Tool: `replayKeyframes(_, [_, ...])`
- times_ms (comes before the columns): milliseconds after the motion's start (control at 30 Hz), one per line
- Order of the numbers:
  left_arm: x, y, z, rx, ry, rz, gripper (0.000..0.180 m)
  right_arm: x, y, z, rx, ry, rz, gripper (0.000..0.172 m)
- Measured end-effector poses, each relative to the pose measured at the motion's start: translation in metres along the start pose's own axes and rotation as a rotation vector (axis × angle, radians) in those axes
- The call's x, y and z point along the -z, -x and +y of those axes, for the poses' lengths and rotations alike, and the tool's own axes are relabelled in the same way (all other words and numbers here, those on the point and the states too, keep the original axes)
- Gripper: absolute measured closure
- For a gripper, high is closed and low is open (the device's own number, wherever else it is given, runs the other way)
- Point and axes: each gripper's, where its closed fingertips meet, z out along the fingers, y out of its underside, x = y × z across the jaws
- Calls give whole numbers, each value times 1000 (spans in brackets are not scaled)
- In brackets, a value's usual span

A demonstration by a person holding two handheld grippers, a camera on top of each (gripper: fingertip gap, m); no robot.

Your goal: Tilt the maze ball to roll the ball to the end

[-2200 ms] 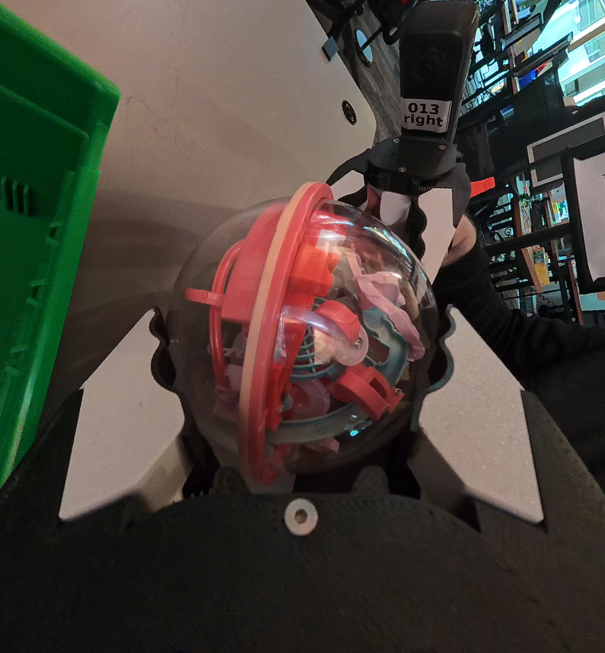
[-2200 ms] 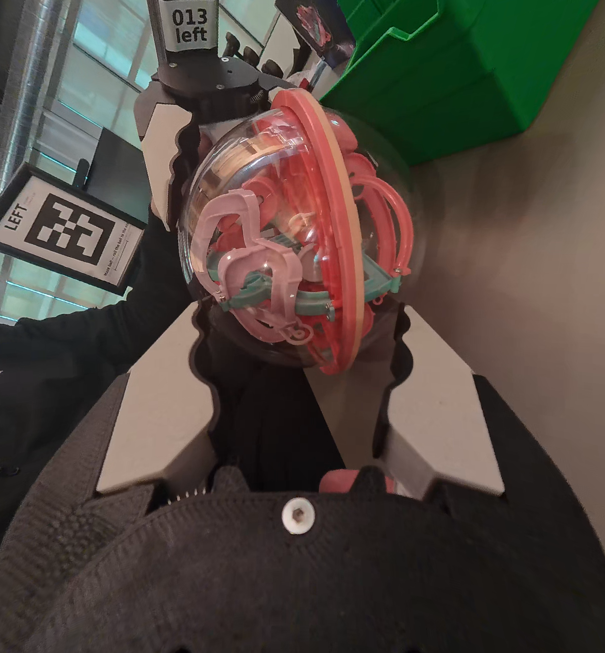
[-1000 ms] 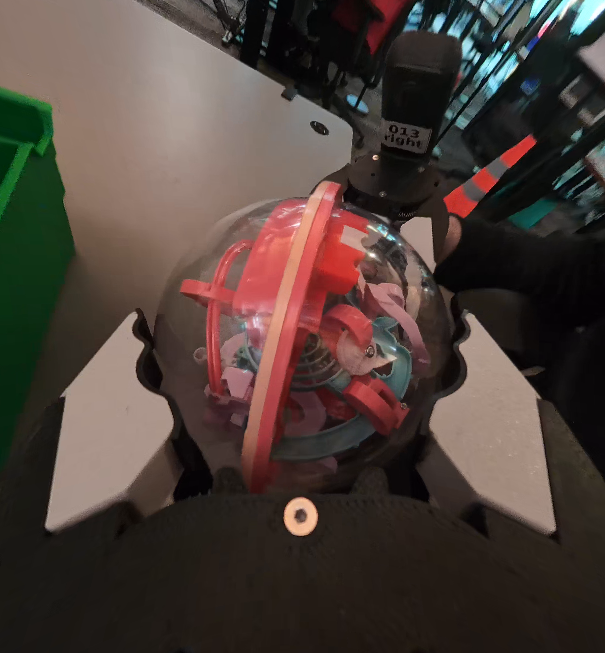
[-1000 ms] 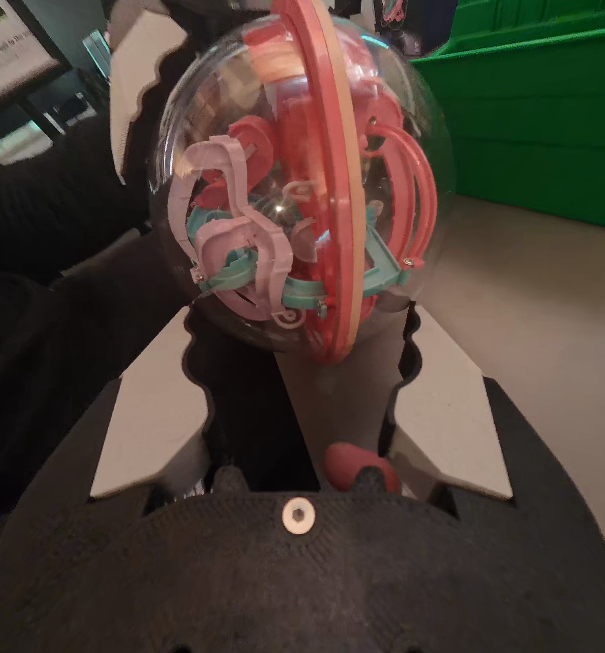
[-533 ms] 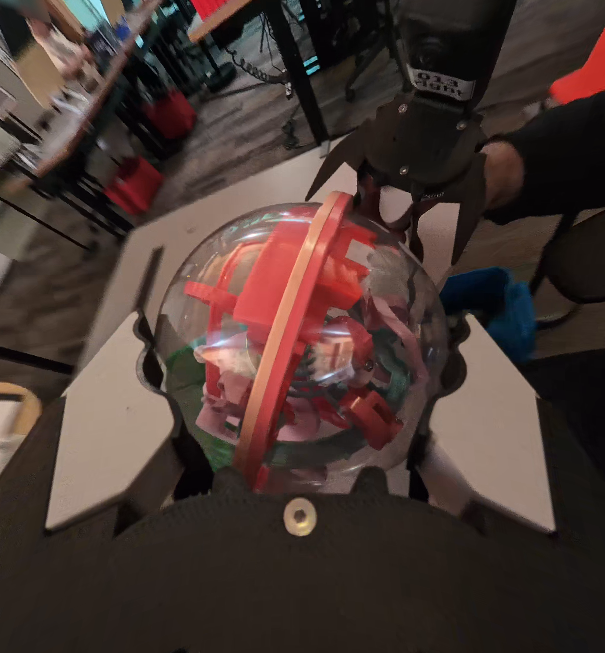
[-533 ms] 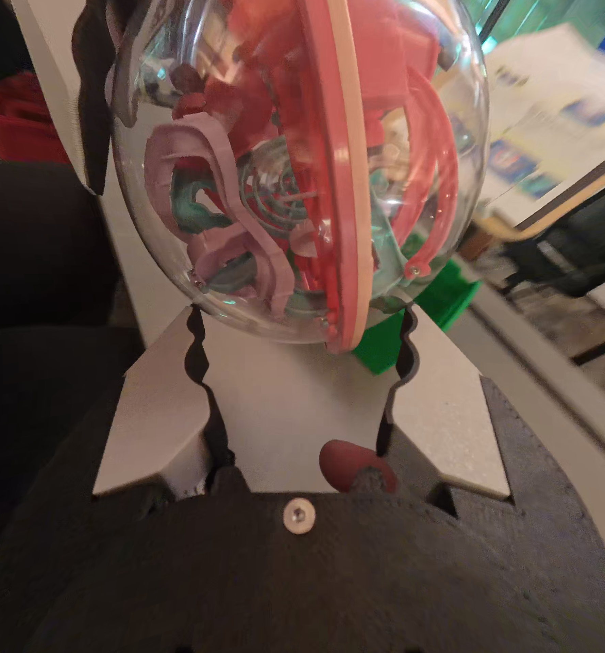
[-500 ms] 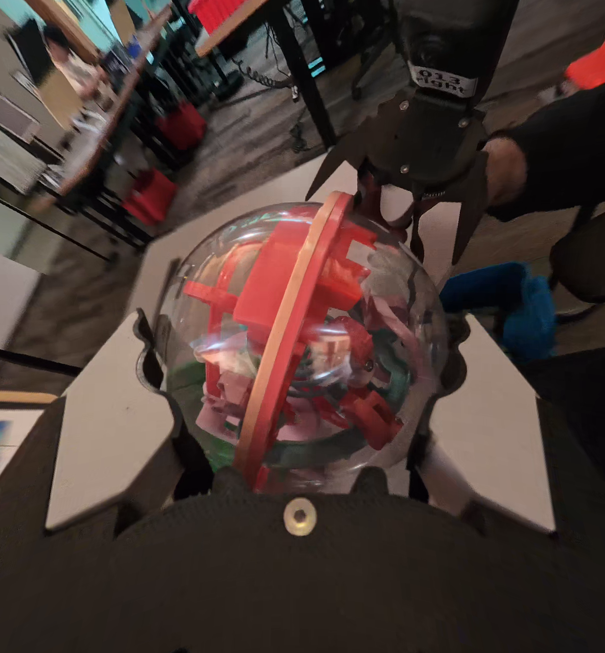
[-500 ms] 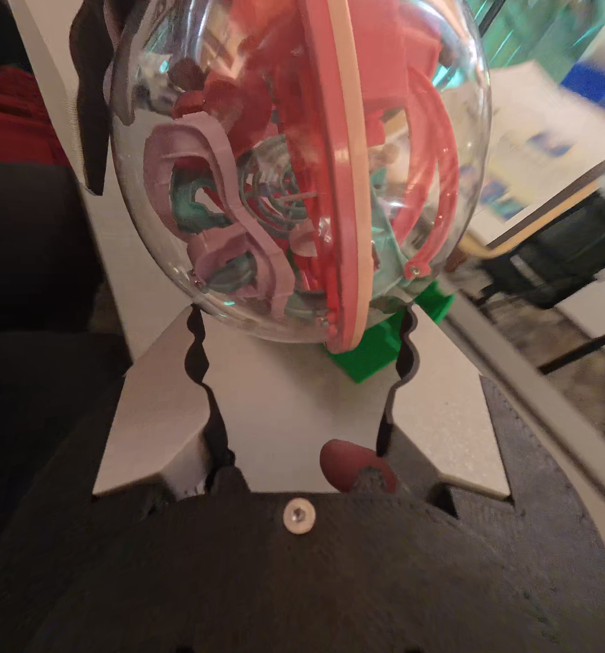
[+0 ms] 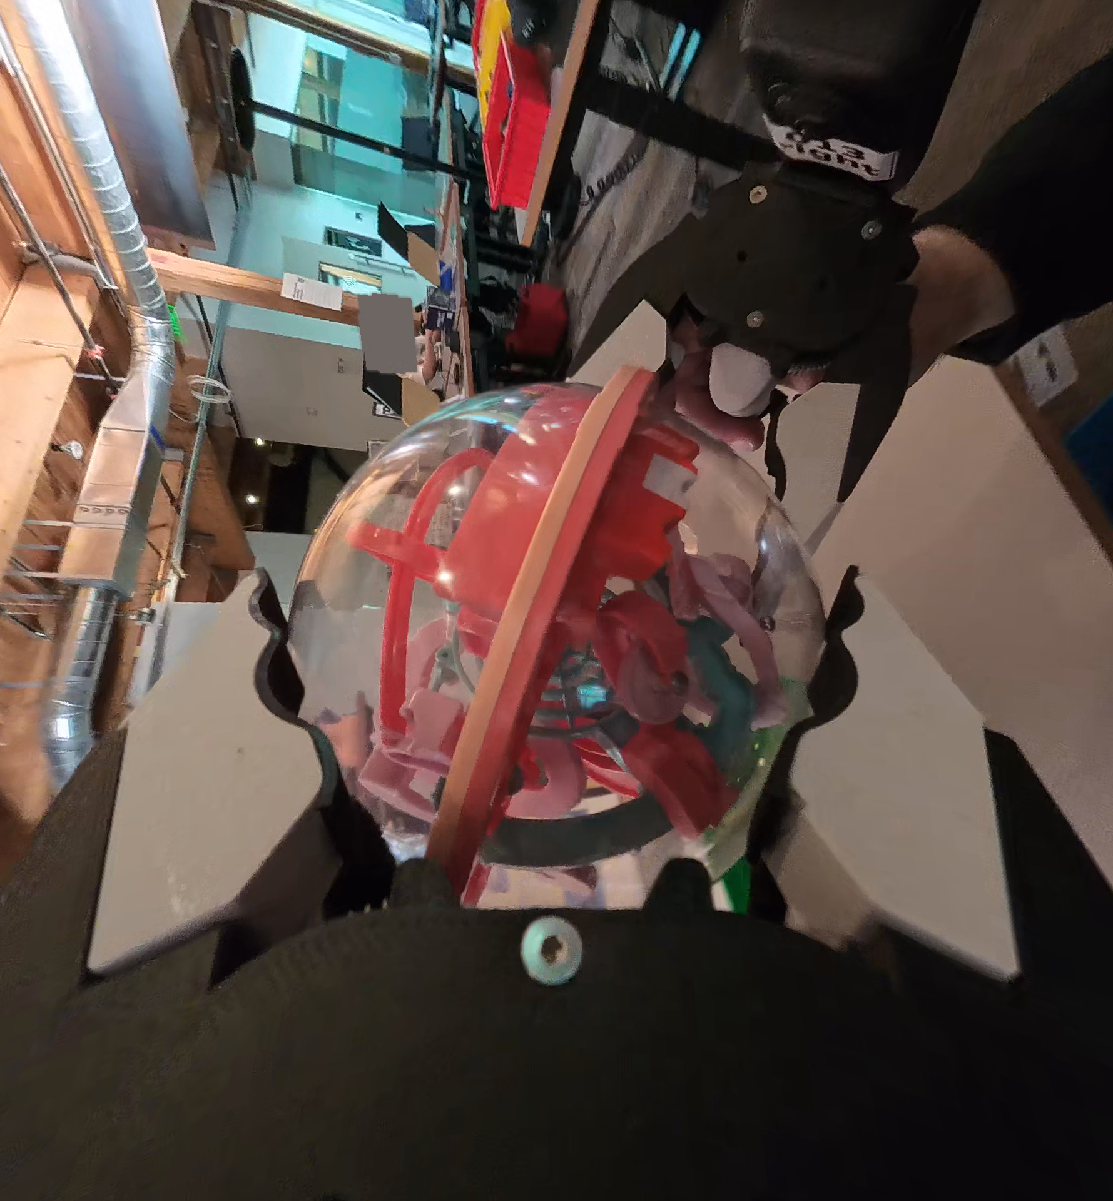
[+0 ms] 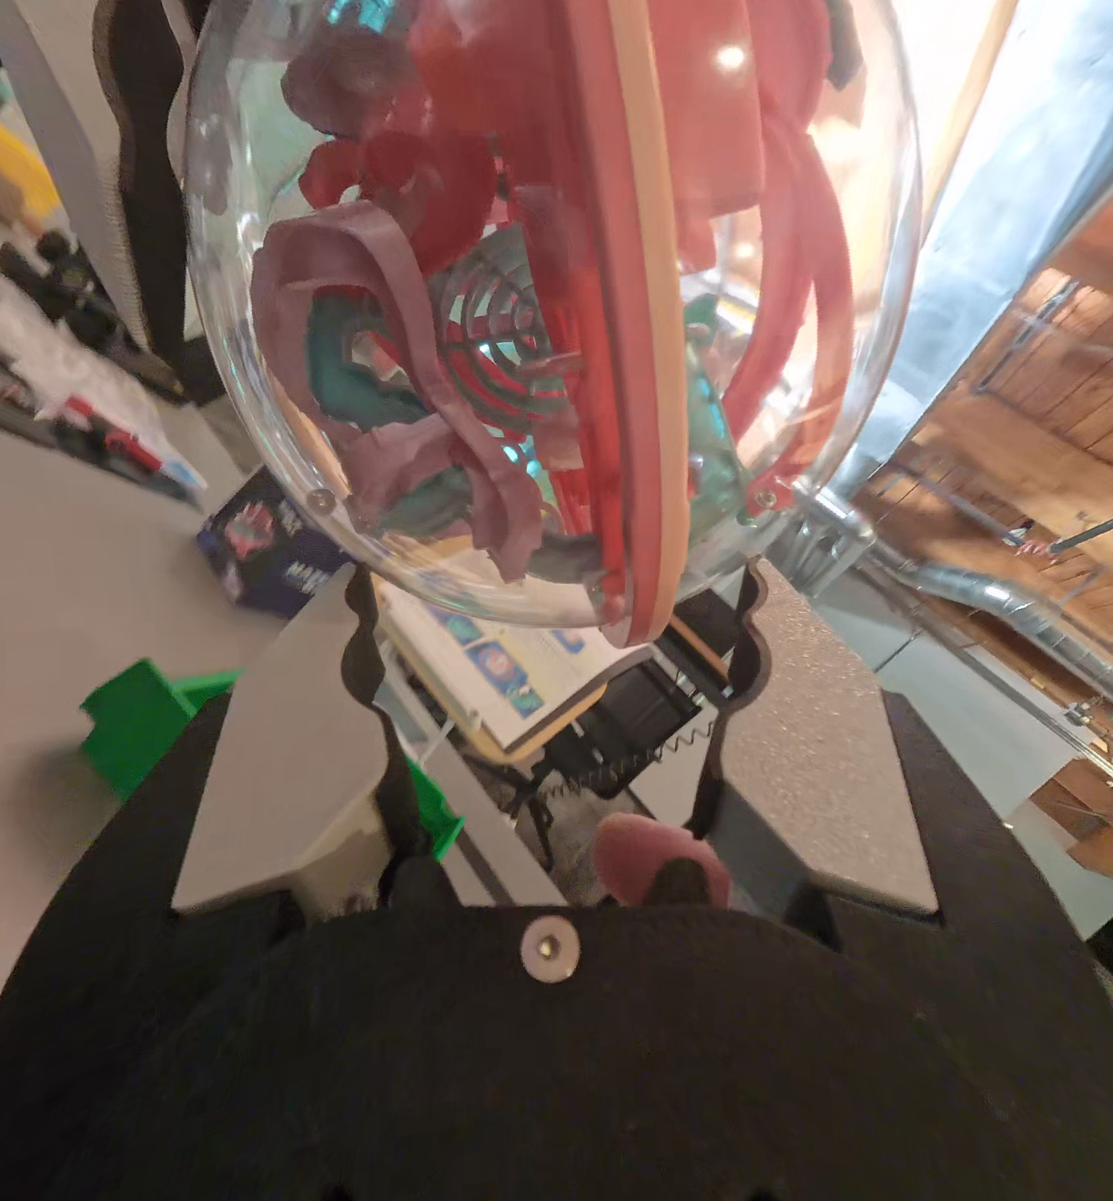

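Maze ball [image 9: 557,643]: clear sphere with a red and cream band around its middle and red, pink, lilac and teal tracks inside; held up off the table, the band running steeply from the lower left to the upper right in the left wrist view. Left gripper [image 9: 557,650]: fingers spread wide, the black wavy pads [image 9: 274,656] pressed against opposite sides of the sphere, which sits deep between them, close to the gripper body. Right gripper [image 10: 550,624]: fingers at a medium spread, their tips at the near underside of the sphere on either side of the band; whether the pads press the shell or merely touch it cannot be told. In the left wrist view the right gripper appears beyond the sphere at the upper right, gripped by a hand [image 9: 956,273] in a dark sleeve. Small ball inside the maze: cannot be picked out. Surroundings, seen strongly tilted: pale table [image 10: 53,552], green bin [image 10: 137,721], dark blue box [image 10: 261,552], printed sheet on a board [image 10: 508,676], silver duct [image 9: 118,214], wooden boards [image 10: 1028,364], red crate [image 9: 514,123].
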Motion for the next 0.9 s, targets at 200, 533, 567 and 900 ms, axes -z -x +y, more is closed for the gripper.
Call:
replayKeyframes(200, [17,39,-37,-222,106,1,26,-7,-39,-48,2,-144,135,62])
replayKeyframes(533, [27,64,-63,-298,343,126,25,-13,-54,-86,-190,-298,162,63])
replayKeyframes(567, [27,66,-62,-297,360,133,26,-15,-53,-87,-218,-307,158,65])
replayKeyframes(900, [42,95,-44,-105,308,128,37,-30,-53,-96,-446,-415,44,71])
